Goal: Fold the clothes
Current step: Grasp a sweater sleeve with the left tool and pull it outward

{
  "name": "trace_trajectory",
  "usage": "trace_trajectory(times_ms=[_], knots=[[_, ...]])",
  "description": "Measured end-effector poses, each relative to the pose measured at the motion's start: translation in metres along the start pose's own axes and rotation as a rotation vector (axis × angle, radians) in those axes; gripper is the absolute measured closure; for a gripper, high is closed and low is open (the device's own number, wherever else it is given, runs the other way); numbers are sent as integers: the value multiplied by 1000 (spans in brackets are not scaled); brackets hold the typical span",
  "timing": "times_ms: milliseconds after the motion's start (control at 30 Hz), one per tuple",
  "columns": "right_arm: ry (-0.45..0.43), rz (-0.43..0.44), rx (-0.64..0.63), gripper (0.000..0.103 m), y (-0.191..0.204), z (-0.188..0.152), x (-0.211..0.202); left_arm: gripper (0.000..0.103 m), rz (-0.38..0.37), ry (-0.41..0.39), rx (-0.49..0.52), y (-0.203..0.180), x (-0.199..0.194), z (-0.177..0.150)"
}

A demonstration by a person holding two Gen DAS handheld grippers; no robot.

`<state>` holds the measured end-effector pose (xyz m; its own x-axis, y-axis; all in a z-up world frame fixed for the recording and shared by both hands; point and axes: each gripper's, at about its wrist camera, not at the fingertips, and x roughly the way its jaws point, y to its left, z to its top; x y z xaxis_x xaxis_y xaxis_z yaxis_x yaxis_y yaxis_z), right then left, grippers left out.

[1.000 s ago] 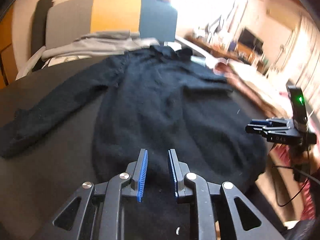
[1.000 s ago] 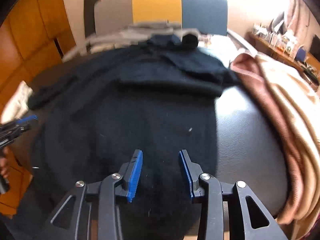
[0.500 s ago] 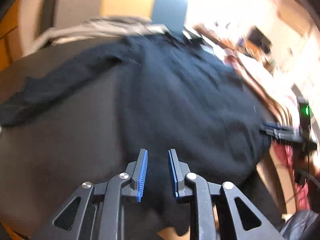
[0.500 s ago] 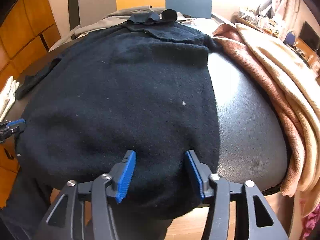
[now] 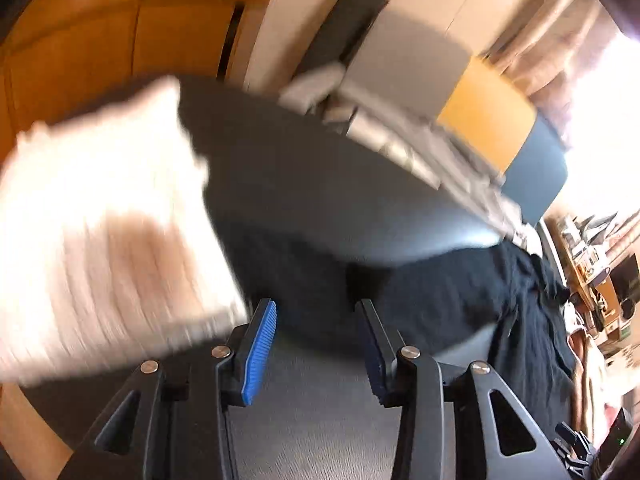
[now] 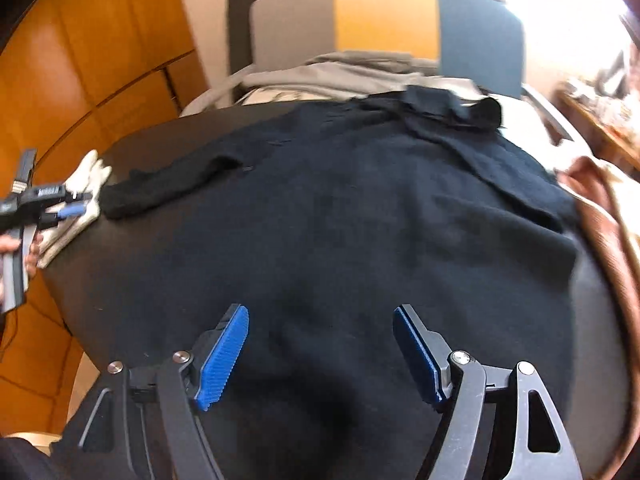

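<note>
Orange wood panels (image 6: 80,60) line the wall to my left; a grey, yellow and blue headboard (image 6: 384,20) stands at the far end of the dark surface (image 6: 100,280).

Sweater (image 6: 360,220): dark navy knit, laid flat, covering most of the surface, collar toward the headboard. One sleeve (image 6: 168,184) stretches out to the left, cuff near the surface edge. The other side looks folded in over the body. Hem lies nearest my right tongs (image 6: 320,344).

Right tongs: jaws wide apart, hovering over the hem, gripping nothing.

Left tongs (image 5: 316,344): jaws apart, nothing between them, pointed at the sleeve. View is blurred.

Surroundings: white folded cloth (image 6: 76,204) at the left edge, just beside the cuff and close to my left tongs. Grey clothes (image 6: 340,76) are piled beyond the collar. Tan and brown blanket (image 6: 604,208) lies along the right edge, just beside the sweater.
</note>
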<state>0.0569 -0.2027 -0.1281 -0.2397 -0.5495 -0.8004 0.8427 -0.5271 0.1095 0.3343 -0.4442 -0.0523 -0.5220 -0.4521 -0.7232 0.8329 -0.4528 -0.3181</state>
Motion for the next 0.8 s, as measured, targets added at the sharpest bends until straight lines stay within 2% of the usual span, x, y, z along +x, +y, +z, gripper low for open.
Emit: trace_trajectory(times_ms=[67,133,233,333,367,433,467,500,600,733,800], knots=[[31,15,-20,25,8,0,14,53,17,4,148,-22,8,9],[68,24,-35,25,15,-1,28,50,5,68,253,-41,30,13],[96,36,-18,23,18,-2,42,49,-8,204,343,-66,82,14],[86,45,-30,16,20,-4,46,49,88,311,418,-77,129,5],[84,45,-39,13,21,-5,47,44,98,290,433,-80,132,2],[81,43,-56,12,22,-8,49,51,111,234,459,-84,134,-3],[76,42,-65,9,22,-9,49,72,102,210,439,-83,126,1],[70,42,-74,8,23,-11,48,98,92,186,415,-82,117,7],[60,33,-104,0,27,-15,50,99,60,116,342,-78,91,24],[53,4,-140,0,33,-20,50,99,18,23,245,-72,56,46],[49,16,-128,0,29,-20,48,99,-3,-24,196,-70,39,58]])
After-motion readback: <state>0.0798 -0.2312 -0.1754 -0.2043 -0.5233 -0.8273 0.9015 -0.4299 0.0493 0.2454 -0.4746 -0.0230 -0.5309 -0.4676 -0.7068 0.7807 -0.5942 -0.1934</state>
